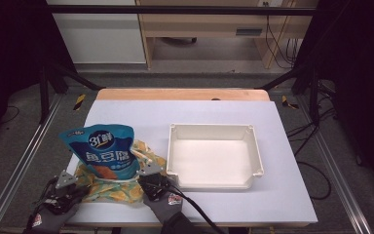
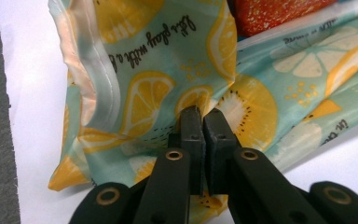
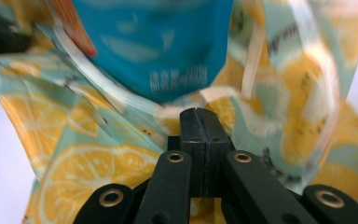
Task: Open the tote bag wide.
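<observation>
A blue snack pouch point(image 1: 104, 151) stands upright in a floppy lemon-print bag point(image 1: 121, 192) near the table's front left. My left gripper point(image 1: 73, 187) is at the bag's left side. In the left gripper view its jaws point(image 2: 203, 114) are shut, pinching a fold of the bag point(image 2: 158, 60). My right gripper point(image 1: 148, 178) is at the bag's right side. In the right gripper view its jaws point(image 3: 199, 114) are shut on the bag's rim point(image 3: 98, 158), just below the blue pouch point(image 3: 158, 42). The pouch's lower part is hidden inside the bag.
A white rectangular tray point(image 1: 214, 130) with nothing in it sits right of the bag on the pale tabletop point(image 1: 199, 109). Black frame posts and cables flank the table. An orange-red patch point(image 2: 279, 11) of the pouch shows above the bag in the left gripper view.
</observation>
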A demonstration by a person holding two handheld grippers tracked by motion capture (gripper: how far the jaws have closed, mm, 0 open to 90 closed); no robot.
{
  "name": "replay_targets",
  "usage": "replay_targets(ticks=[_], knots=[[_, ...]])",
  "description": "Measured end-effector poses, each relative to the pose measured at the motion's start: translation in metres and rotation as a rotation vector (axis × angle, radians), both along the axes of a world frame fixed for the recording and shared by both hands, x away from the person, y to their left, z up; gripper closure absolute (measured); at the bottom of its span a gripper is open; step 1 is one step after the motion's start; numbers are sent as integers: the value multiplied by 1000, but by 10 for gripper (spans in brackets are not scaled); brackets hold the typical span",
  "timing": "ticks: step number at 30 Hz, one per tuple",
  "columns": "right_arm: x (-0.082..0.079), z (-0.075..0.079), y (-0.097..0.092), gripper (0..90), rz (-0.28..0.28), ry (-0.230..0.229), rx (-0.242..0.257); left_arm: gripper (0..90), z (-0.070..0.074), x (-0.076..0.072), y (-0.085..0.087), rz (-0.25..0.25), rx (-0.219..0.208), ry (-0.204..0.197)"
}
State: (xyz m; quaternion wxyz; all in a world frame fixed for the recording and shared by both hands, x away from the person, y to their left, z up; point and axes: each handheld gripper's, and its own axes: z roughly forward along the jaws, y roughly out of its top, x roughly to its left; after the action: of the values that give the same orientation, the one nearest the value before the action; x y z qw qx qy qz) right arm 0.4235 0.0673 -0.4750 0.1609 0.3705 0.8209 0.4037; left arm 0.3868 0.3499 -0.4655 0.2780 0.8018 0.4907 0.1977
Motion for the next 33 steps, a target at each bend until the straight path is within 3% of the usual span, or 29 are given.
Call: replay_targets(ticks=[3, 6, 10, 12, 13, 14, 15, 16, 17, 18, 19, 20, 21, 22, 25, 26, 27, 30, 33], knots=[[0, -5, -2, 900, -4, 13, -12, 850, 1, 0, 1, 5, -8, 1], [0, -11, -4, 900, -8, 35, -4, 812, 4, -2, 3, 18, -42, -21], [0, -12, -5, 900, -7, 29, -1, 760, 11, -4, 7, 25, -76, -49], [0, -13, -6, 900, -7, 27, 8, 748, 24, -10, 10, 42, -109, -108], [0, -13, -7, 900, -4, 25, 17, 746, 24, -10, 10, 42, -109, -108], [0, -14, -7, 900, -5, 23, 24, 746, 35, -15, 13, 54, -135, -153], [0, -14, -7, 900, -5, 23, 24, 747, 35, -15, 13, 54, -135, -153], [-1, -14, -8, 900, -5, 25, 32, 753, 46, -21, 16, 64, -151, -201], [-1, -14, -8, 900, -5, 25, 32, 762, 46, -21, 16, 64, -151, -201], [-1, -15, -8, 900, -5, 22, 30, 773, 58, -26, 16, 67, -161, -251], [-1, -15, -8, 900, -5, 22, 30, 784, 58, -26, 16, 67, -161, -251], [-1, -15, -8, 900, -6, 22, 29, 796, 68, -29, 14, 59, -169, -290], [-1, -15, -8, 900, -6, 22, 29, 808, 68, -29, 14, 59, -169, -290], [-1, -15, -8, 900, -5, 22, 30, 822, 75, -30, 8, 34, -172, -320], [-1, -15, -8, 900, -6, 20, 27, 854, 78, -27, -2, -10, -155, -315], [-1, -15, -8, 900, -3, 16, 25, 857, 75, -19, -15, -48, -117, -292], [-1, -15, -8, 900, -3, 15, 25, 860, 72, -15, -21, -56, -96, -284], [-1, -15, -8, 900, -4, 19, 31, 871, 61, -1, -28, -42, -27, -254], [-1, -15, -8, 900, -3, 19, 31, 883, 55, 3, -25, -12, -24, -240]])
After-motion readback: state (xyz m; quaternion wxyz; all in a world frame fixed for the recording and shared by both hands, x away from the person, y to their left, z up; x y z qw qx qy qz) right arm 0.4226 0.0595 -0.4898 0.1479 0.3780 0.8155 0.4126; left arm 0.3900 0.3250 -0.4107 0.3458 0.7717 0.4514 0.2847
